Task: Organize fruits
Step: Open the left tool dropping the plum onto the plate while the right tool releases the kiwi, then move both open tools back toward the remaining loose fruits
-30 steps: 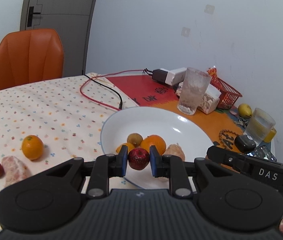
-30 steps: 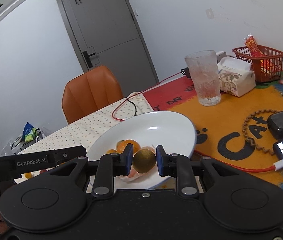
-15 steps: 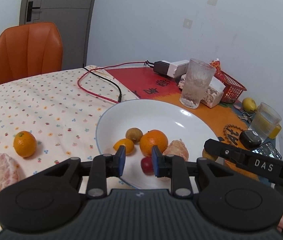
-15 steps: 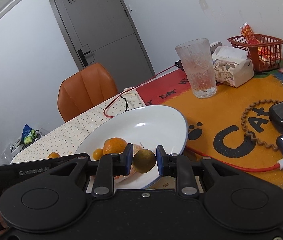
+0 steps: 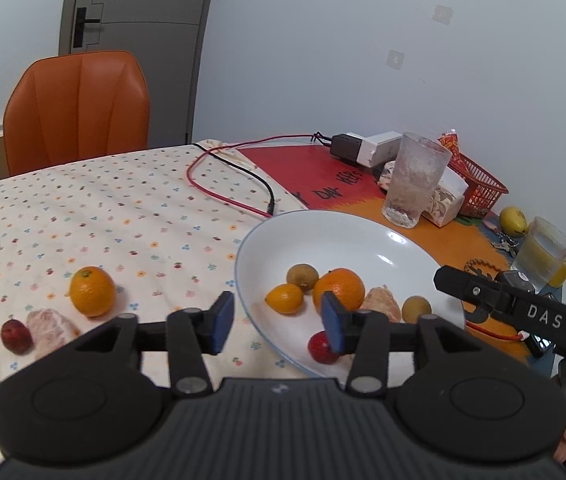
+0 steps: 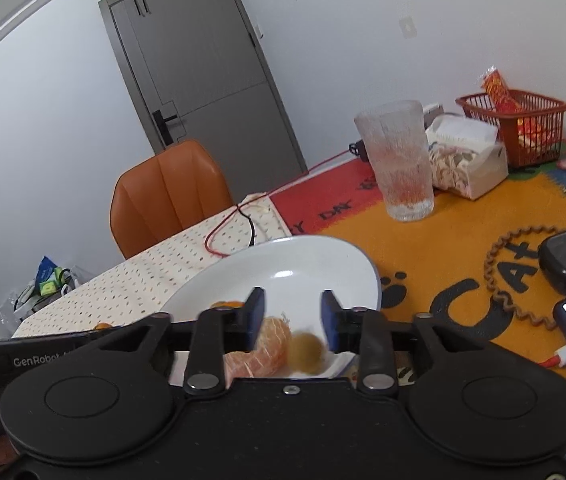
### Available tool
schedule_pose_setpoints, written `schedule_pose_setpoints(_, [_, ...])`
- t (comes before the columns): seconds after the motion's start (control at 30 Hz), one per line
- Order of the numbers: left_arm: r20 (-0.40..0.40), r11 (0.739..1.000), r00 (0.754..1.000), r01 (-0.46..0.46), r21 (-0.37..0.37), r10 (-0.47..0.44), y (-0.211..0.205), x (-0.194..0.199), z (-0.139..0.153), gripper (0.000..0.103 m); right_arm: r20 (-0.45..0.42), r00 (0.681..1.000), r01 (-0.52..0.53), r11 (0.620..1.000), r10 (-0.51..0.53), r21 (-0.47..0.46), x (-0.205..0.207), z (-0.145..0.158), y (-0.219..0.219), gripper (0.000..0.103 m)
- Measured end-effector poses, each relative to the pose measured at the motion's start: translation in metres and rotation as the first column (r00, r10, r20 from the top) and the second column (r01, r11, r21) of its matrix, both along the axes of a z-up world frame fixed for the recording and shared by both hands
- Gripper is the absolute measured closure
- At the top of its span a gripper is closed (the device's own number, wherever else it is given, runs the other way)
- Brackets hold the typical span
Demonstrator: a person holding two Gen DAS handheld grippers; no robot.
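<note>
With both fruits dropped, my left gripper (image 5: 275,322) and right gripper (image 6: 292,319) have just been opening, nothing held, so I lift them straight off the shallow white ceramic plate (image 5: 363,240) before reaching for the round orange mandarin (image 5: 91,291) on the flower-dotted tablecloth (image 5: 83,208).

You are looking at six fruits sitting in one white plate (image 5: 267,240): two oranges, two brown round fruits, one peeled citrus (image 5: 381,304) and one red fruit (image 5: 319,346). Three more are lying on the tablecloth (image 5: 83,216): one orange (image 5: 91,291), one peeled citrus, one red fruit. Two glasses, one red basket (image 5: 479,188) and one orange chair (image 5: 79,108) are standing beyond.
</note>
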State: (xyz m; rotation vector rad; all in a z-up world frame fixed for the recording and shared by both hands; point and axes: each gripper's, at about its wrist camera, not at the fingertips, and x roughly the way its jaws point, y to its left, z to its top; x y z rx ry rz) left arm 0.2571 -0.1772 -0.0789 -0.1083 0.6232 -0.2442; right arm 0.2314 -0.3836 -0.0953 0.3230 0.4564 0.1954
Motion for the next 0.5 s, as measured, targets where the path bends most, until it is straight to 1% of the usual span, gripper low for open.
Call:
schedule_pose_setpoints(0.07, [0.008,1.000,1.000,-0.012,0.000,0.012,0.004,-0.003,0.002,0.045,0.001,1.000,0.000,1.000,0.000,0.007,-0.002,0.001,0.001,0.065])
schedule_pose_setpoints(0.1, [0.011,1.000,1.000,-0.020,0.003,0.020,0.006,-0.004,0.003,0.040,-0.001,1.000,-0.002,1.000,0.002,0.011,-0.003,0.001,0.002,0.063])
schedule_pose_setpoints(0.13, [0.014,1.000,0.999,-0.029,0.006,0.029,0.009,-0.005,0.004,0.037,-0.003,1.000,-0.007,1.000,0.007,0.013,-0.004,0.001,0.004,0.060])
schedule_pose_setpoints(0.17, [0.019,0.999,0.999,-0.037,0.009,0.037,0.012,-0.006,0.006,0.034,-0.005,1.000,-0.013,1.000,0.013,0.015,-0.005,0.001,0.006,0.056])
schedule_pose_setpoints(0.2, [0.027,0.999,0.999,-0.044,0.009,0.044,0.015,-0.008,0.007,0.032,-0.005,1.000,-0.022,1.000,0.022,0.014,-0.007,0.001,0.009,0.054])
schedule_pose_setpoints(0.3, [0.041,0.998,0.997,-0.066,0.008,0.066,0.024,-0.013,0.011,0.027,-0.007,0.999,-0.054,0.998,0.054,0.014,-0.012,-0.002,0.018,0.050])
schedule_pose_setpoints(0.5, [0.045,0.993,0.992,-0.114,0.004,0.114,0.046,-0.020,0.015,0.023,-0.041,0.995,-0.089,0.996,0.090,0.022,-0.020,-0.013,0.025,0.049])
